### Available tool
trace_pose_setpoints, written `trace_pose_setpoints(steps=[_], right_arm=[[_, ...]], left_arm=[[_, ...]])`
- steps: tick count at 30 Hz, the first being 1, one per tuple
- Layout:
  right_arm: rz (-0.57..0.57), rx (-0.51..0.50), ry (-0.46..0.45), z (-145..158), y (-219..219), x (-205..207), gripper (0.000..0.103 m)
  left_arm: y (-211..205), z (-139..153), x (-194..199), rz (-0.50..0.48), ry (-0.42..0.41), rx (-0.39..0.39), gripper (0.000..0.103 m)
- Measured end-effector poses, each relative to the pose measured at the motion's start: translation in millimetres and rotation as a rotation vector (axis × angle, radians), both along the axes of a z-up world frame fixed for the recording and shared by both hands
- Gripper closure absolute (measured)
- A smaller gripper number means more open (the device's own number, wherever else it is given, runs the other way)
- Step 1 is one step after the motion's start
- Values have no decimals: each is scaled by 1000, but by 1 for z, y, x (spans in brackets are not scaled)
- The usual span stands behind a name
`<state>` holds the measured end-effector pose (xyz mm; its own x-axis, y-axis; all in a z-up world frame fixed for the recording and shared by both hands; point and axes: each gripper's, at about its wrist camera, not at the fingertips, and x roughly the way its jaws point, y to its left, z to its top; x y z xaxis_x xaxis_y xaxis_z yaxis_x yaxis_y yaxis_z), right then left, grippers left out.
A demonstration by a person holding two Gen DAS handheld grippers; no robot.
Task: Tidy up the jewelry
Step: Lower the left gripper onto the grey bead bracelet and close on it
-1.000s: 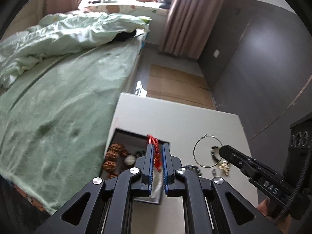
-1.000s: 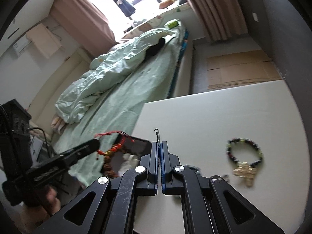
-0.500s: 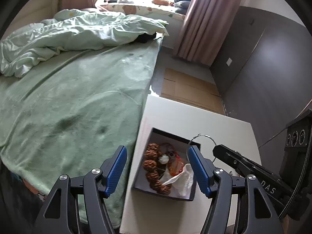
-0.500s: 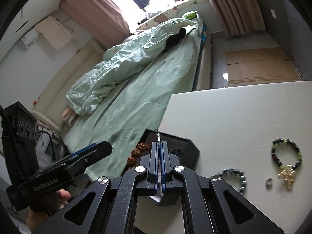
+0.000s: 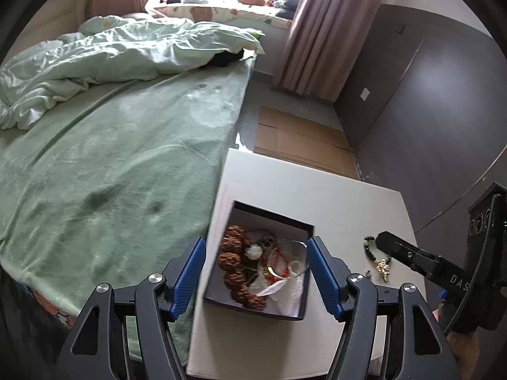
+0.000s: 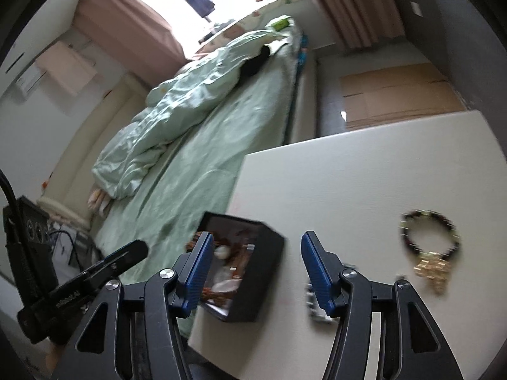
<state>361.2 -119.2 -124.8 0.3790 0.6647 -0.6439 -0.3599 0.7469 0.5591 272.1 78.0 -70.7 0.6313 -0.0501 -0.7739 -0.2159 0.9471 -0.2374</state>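
A black jewelry box (image 5: 272, 218) stands at the white table's left edge. In it lie brown bead bracelets (image 5: 233, 258), a red string piece (image 5: 279, 261), a silver hoop (image 5: 285, 261) and white tissue. My left gripper (image 5: 256, 272) is open and empty above the box. My right gripper (image 6: 253, 264) is open and empty, just right of the box (image 6: 253, 285). A dark bead bracelet with a gold charm (image 6: 429, 242) lies on the table to the right; it also shows in the left wrist view (image 5: 377, 258). A small silver piece (image 6: 317, 304) lies blurred under the right finger.
The white table (image 5: 317, 190) stands against a bed with green bedding (image 5: 111, 158). Flat cardboard (image 5: 298, 139) lies on the floor beyond it. A dark wall panel is on the right. The right gripper shows in the left wrist view (image 5: 418, 262).
My left gripper opened and let the red string piece fall into the box, then drew back. My right gripper opened and released the silver hoop, which now lies in the box.
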Motion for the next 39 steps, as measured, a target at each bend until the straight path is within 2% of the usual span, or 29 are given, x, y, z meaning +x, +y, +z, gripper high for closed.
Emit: trace_pose_setpoints(steps=[10,21,26,32,39], right_arm=[[-124,-34,46,-9,-70,5,45],[-187,-58,60,-16,-119,0,45],[-216,-65,72,-22,-139,-1,45],[-222,-83,75,-27,-152,-2,45],[-197,-142,68,-37,-157,-5,45]], left_arm=[[-52,-3,15,-110,4,5,36],[-112,-23,24,-241,40,30,36],[-137,-39,30,-299,81,50,37],[-161,-69,39,-351,151,87,50],[-173,-96,45,-394,196,121,51]])
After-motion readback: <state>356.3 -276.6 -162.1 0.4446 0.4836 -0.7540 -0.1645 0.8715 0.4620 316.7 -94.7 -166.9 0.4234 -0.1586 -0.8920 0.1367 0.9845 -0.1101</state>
